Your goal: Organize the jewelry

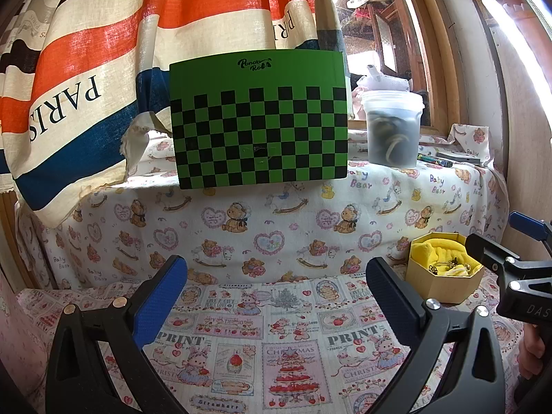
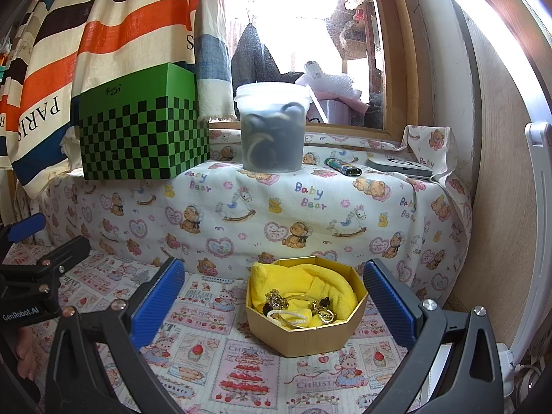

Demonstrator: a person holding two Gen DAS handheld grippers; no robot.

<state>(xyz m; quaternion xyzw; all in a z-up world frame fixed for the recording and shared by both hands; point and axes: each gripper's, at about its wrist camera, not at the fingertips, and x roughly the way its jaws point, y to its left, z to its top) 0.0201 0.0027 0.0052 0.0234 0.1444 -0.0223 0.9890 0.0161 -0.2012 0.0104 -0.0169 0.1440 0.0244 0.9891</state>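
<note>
A gold octagonal box (image 2: pixel 303 336) with a yellow cloth lining (image 2: pixel 303 281) sits on the printed tablecloth. Gold and dark jewelry pieces (image 2: pixel 298 305) lie tangled inside it. My right gripper (image 2: pixel 272 296) is open, its blue pads either side of the box, empty. My left gripper (image 1: pixel 276 296) is open and empty over bare tablecloth, left of the box (image 1: pixel 445 286). The right gripper's tip (image 1: pixel 493 252) shows at the right edge of the left wrist view, just beside the box. The left gripper's tip (image 2: pixel 41 241) shows at the left edge of the right wrist view.
A raised ledge covered in bear-print cloth (image 2: pixel 310 207) stands behind the box. On it are a green checkered box (image 2: pixel 141 127), a translucent tub (image 2: pixel 272 127) with dark contents, a lighter (image 2: pixel 343 167) and a grey flat device (image 2: pixel 400 167). A striped curtain (image 1: pixel 103 51) hangs at left.
</note>
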